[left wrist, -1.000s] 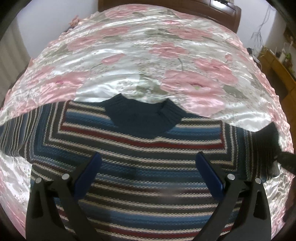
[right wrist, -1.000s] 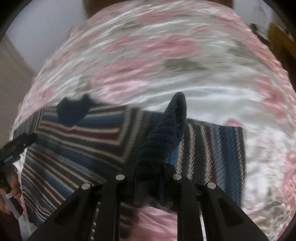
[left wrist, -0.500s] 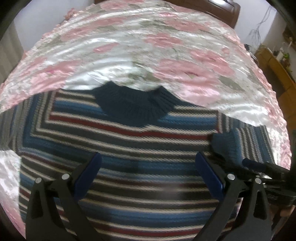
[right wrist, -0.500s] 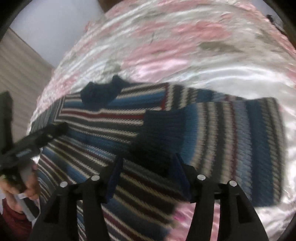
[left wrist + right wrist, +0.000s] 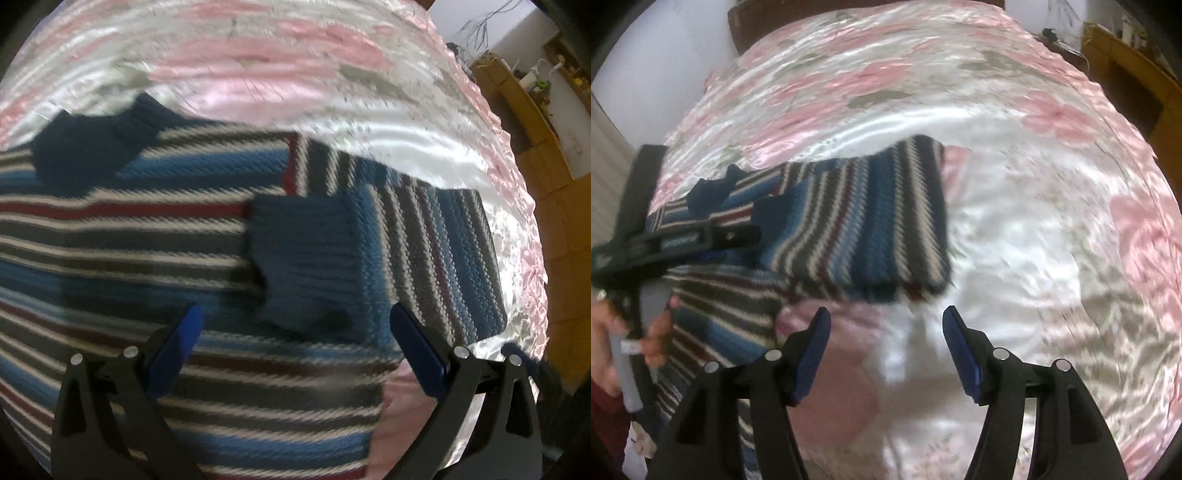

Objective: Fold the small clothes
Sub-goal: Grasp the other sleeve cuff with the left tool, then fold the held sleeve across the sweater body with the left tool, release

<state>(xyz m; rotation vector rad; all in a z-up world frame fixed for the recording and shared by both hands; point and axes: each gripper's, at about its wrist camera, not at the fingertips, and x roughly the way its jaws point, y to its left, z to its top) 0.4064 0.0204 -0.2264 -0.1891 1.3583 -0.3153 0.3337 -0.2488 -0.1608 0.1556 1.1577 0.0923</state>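
on the pink floral bedspread (image 5: 1015,192) the striped sweater (image 5: 155,258) lies flat, its navy collar (image 5: 92,147) toward the far side, its body running toward me. one sleeve (image 5: 424,251) is already folded inward, so its long axis crosses the chest, and its navy cuff (image 5: 303,254) rests on the stripes near the middle. from my left gripper (image 5: 291,336) the cuff sits just ahead, between the spread blue pads, so this one is the nearer. my right gripper (image 5: 886,343) hangs over bare bedspread, with the folded sleeve ahead and a little left; it too is open and carries nothing. in the right wrist view i can see the left tool and the hand (image 5: 613,343) holding it at the left edge. the other sleeve and the hem are cut off in both views, and motion blur smears the knit, so i cannot tell how flat the fold lies.
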